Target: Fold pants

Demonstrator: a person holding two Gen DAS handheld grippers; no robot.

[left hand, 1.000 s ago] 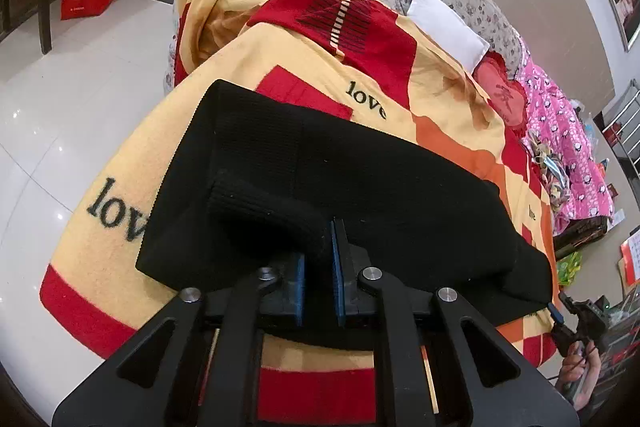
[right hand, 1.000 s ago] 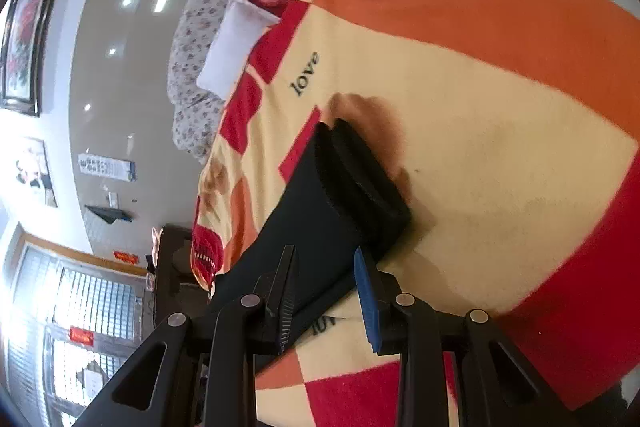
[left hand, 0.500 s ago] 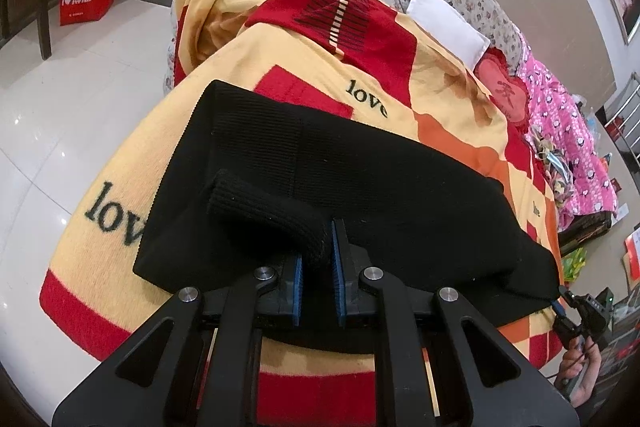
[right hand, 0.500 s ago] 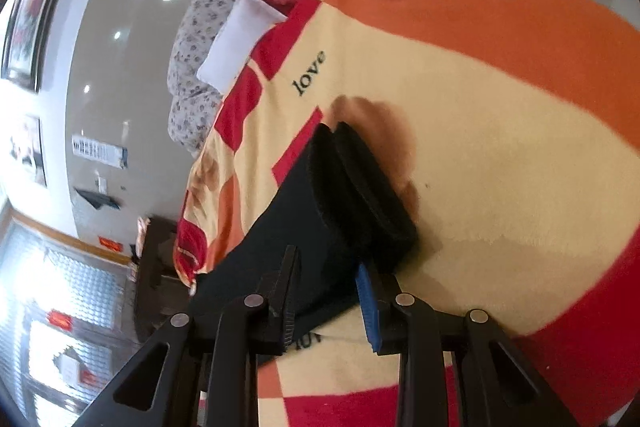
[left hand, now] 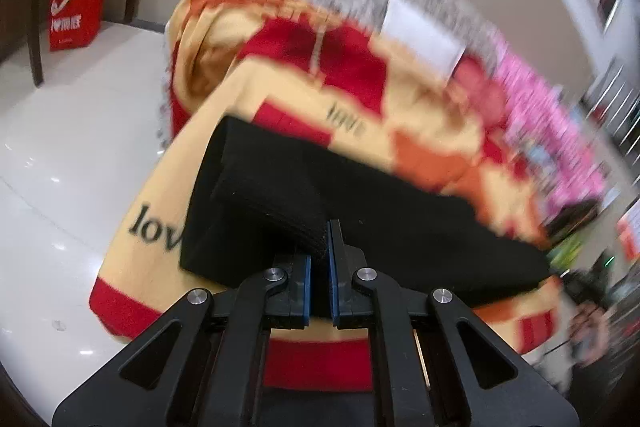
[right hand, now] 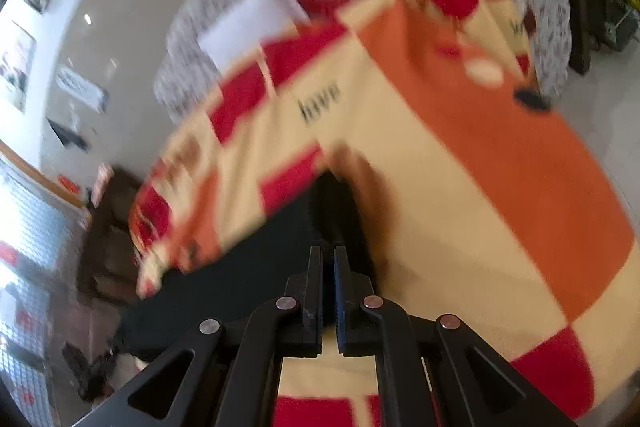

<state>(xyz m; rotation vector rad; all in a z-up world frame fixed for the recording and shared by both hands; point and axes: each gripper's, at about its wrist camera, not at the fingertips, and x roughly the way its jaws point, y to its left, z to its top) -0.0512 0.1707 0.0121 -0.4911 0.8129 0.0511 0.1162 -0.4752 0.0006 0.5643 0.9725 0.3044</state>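
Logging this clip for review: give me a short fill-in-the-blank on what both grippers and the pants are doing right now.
1. The left gripper is shut on a raised fold of the ____ pants.
2. The pants lie on a blanket printed with the word ____.
3. The right gripper has its fingers ____ on the pants' edge.
4. On the floor beside the bed stands a ____ shopping bag.

Missing words: black; love; closed; red
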